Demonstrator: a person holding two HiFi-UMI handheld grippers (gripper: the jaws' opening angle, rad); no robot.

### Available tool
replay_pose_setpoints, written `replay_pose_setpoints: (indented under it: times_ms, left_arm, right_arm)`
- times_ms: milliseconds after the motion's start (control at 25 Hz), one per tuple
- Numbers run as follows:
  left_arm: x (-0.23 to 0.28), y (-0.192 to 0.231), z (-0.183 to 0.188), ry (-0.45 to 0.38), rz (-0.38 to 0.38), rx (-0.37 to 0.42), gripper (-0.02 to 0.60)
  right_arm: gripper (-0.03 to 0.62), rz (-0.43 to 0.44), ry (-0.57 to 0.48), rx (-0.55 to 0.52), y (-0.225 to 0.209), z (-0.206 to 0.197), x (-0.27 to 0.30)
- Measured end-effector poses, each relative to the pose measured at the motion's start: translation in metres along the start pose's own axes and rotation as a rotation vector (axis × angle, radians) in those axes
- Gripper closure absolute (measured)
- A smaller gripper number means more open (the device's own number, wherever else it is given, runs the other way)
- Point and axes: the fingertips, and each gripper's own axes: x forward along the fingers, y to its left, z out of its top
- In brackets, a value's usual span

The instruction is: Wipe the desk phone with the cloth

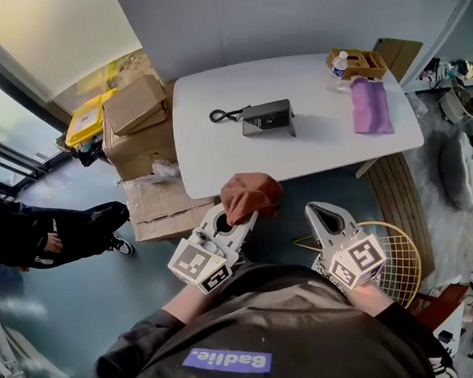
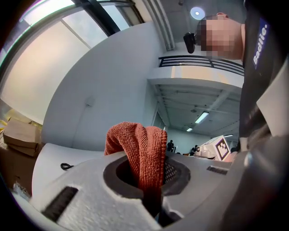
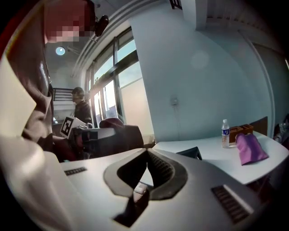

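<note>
A dark grey desk phone point(image 1: 269, 118) with a coiled black cord point(image 1: 224, 115) sits near the middle of the white table point(image 1: 218, 157). My left gripper point(image 1: 237, 220) is shut on a rust-orange cloth point(image 1: 250, 195), held near the table's front edge, close to my body. The cloth point(image 2: 140, 149) bunches up out of the closed jaws in the left gripper view. To the right of it, my right gripper point(image 1: 322, 212) is shut with nothing between its jaws, below the table's front edge. The phone's edge point(image 3: 188, 152) shows just past my right gripper point(image 3: 147, 152).
A purple cloth point(image 1: 370, 105), a water bottle point(image 1: 338, 65) and a wooden box point(image 1: 359, 62) lie at the table's right end. Cardboard boxes point(image 1: 139, 122) and a yellow item stand left of the table. A wire basket point(image 1: 398, 260) is on the floor at right. A person's legs point(image 1: 54, 233) are at far left.
</note>
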Motion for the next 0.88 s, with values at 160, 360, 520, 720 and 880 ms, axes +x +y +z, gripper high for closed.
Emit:
replay_pose_setpoints:
  times_ms: [160, 360, 520, 720, 880]
  left_arm:
    - [0.024, 0.048, 0.016, 0.017, -0.069, -0.003, 0.549]
    - [0.049, 0.092, 0.020, 0.051, -0.151, -0.019, 0.549]
    - [0.069, 0.112, 0.021, 0.048, -0.169, -0.042, 0.549]
    - [0.096, 0.127, 0.018, 0.055, -0.160, -0.051, 0.549]
    - [0.120, 0.139, 0.019, 0.064, -0.115, -0.026, 0.549]
  right_arm:
    - [0.568, -0.059, 0.007, 0.016, -0.017, 0.018, 0.048]
    - [0.568, -0.128, 0.007, 0.020, -0.034, 0.034, 0.090]
    - [0.568, -0.148, 0.033, 0.034, -0.046, 0.031, 0.106]
    - [0.568, -0.129, 0.043, 0.043, -0.069, 0.032, 0.124]
    - [0.568, -0.082, 0.037, 0.048, -0.100, 0.037, 0.140]
